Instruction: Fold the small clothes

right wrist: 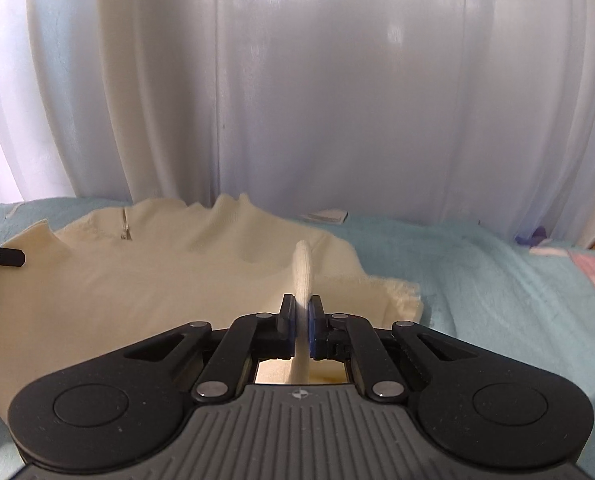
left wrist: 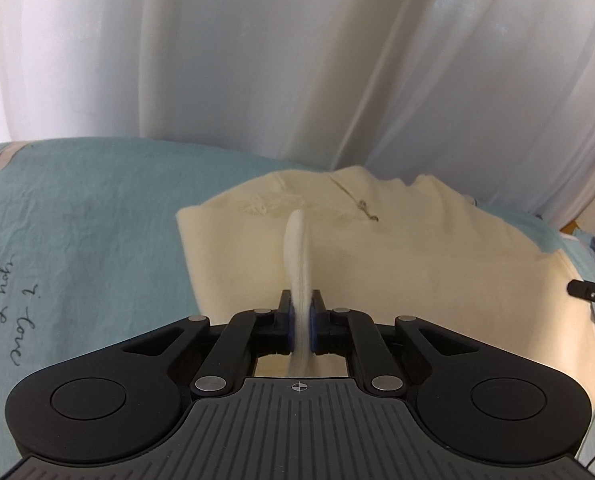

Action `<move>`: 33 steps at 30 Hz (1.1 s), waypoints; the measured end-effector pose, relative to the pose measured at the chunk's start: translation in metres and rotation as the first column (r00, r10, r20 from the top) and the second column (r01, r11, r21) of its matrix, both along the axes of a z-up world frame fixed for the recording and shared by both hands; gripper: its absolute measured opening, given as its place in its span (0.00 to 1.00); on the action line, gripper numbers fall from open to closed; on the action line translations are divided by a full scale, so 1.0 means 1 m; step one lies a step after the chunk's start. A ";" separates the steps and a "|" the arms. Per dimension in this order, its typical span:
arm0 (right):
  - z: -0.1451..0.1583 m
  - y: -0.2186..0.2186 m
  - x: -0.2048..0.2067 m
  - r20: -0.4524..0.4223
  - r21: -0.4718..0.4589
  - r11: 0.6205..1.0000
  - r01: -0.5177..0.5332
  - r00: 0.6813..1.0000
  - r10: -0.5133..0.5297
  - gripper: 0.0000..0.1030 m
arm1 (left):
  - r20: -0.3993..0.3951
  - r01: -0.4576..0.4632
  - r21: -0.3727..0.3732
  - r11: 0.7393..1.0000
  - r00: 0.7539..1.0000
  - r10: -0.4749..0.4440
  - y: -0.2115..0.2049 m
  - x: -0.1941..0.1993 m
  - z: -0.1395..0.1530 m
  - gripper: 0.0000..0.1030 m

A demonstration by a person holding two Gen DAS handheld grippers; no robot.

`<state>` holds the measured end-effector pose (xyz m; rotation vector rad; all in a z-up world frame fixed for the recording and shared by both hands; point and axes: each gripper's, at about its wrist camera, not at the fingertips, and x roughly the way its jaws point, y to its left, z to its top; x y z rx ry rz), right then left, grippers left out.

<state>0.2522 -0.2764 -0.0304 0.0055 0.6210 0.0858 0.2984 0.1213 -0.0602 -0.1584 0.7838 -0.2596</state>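
The cream zip-neck sweater (left wrist: 417, 264) lies spread on a teal bedsheet (left wrist: 89, 216) before white curtains (right wrist: 337, 100). The left gripper (left wrist: 302, 312) is clamped on a raised fold of its fabric, and the right gripper (right wrist: 302, 316) pinches another fold.

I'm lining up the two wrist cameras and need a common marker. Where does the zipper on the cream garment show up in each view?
Left wrist: the zipper sits right of centre, beyond the left gripper, near the cream garment's far edge.
Right wrist: the zipper sits far left, above the other gripper's black tip.
Shared landmark: the white curtain behind the teal sheet.
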 end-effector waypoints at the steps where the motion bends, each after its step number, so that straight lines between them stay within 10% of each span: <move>1: 0.009 0.002 0.004 0.037 -0.007 1.000 0.007 0.999 -0.007 0.05 | 0.029 -0.009 -0.028 1.000 1.000 0.010 0.003 0.000 0.012 0.09; 8: 0.026 0.006 0.070 0.167 -0.071 0.988 0.134 0.979 -0.121 0.05 | 0.185 -0.124 -0.008 0.992 0.975 0.123 -0.009 0.054 0.052 0.09; 13: 0.004 0.007 0.092 0.135 -0.031 0.982 0.186 0.974 -0.180 0.13 | 0.109 -0.236 0.051 0.970 0.967 0.230 -0.024 0.090 0.022 0.26; 23: -0.039 0.075 0.125 -0.005 0.053 0.999 0.000 1.000 0.000 0.13 | 0.141 -0.111 0.130 0.985 0.986 0.093 -0.081 0.096 -0.023 0.54; 33: -0.058 0.088 0.159 -0.029 -0.022 1.000 -0.009 1.000 0.008 0.13 | 0.161 -0.167 0.196 0.966 0.978 0.136 -0.093 0.123 -0.040 0.59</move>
